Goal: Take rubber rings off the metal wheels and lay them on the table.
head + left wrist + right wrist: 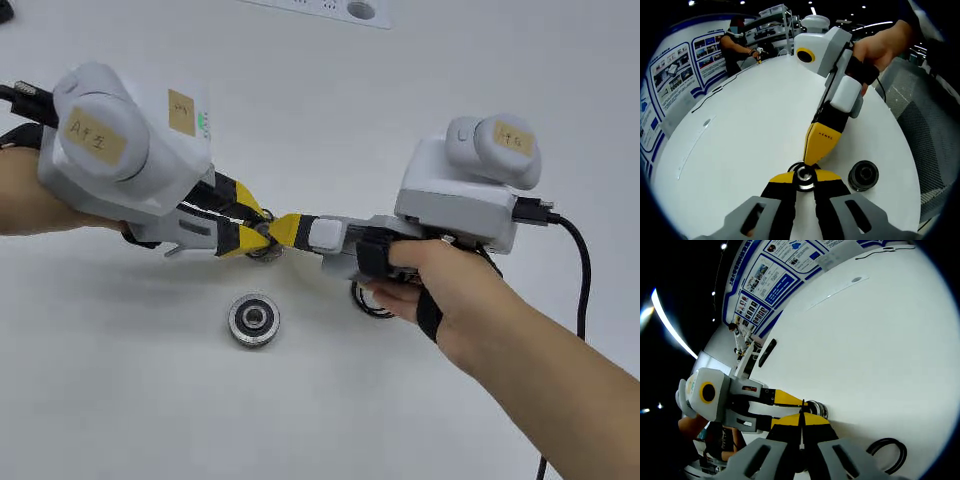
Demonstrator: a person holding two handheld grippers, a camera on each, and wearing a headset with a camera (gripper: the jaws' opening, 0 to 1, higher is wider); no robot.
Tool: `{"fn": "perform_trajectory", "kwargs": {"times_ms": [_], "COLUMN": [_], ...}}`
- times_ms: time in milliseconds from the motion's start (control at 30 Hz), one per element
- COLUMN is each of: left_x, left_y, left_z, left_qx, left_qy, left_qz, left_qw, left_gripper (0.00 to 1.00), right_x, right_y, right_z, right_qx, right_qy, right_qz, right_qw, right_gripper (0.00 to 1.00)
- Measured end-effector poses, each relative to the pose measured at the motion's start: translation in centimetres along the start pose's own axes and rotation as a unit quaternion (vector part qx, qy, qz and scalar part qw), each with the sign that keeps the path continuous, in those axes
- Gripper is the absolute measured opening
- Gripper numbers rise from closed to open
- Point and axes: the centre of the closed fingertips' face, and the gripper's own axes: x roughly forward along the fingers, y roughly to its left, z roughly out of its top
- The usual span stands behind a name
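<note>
My left gripper (258,238) is shut on a small metal wheel (804,177), held a little above the white table. My right gripper (283,230) comes in from the right, and its yellow tips are pinched shut on the black rubber ring (791,168) at that wheel's rim. The right gripper view has its closed jaws (801,417) touching the held wheel (816,408). A second wheel (254,319) with its rubber ring on lies flat on the table just below the grippers. One loose rubber ring (886,452) rests on the table under my right hand (366,301).
The white table (330,90) stretches bare all around the grippers. A black cable (583,290) trails from the right gripper's body. A person (738,40) stands at the table's far end, and poster boards (670,75) line the wall.
</note>
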Motion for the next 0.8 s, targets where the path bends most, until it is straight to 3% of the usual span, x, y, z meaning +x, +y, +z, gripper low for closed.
{"fn": "perform_trajectory", "kwargs": {"times_ms": [200,300,433,800], "left_x": [-0.4,-1.1,-2.3,-5.3], "left_y": [-0.1,0.0,0.1,0.9], "left_z": [0.2,0.5,0.8,0.5], "left_qx": [0.024,0.023,0.019,-0.004], "left_qy": [0.018,0.014,0.008,-0.005], "left_qz": [0.001,0.004,0.010,0.044], "left_qw": [0.9995,0.9996,0.9997,0.9990], "left_gripper": [0.13,0.12,0.18,0.28], "right_x": [-0.3,-0.5,-0.5,-1.7], "right_y": [-0.2,0.0,0.2,0.8], "right_z": [0.2,0.1,0.2,0.6], "right_qx": [0.008,0.019,0.027,0.055], "right_qy": [-0.003,-0.002,-0.004,-0.014], "right_qz": [-0.002,0.001,0.004,0.014], "right_qw": [1.0000,0.9998,0.9996,0.9983], "right_gripper": [0.02,0.02,0.02,0.02]}}
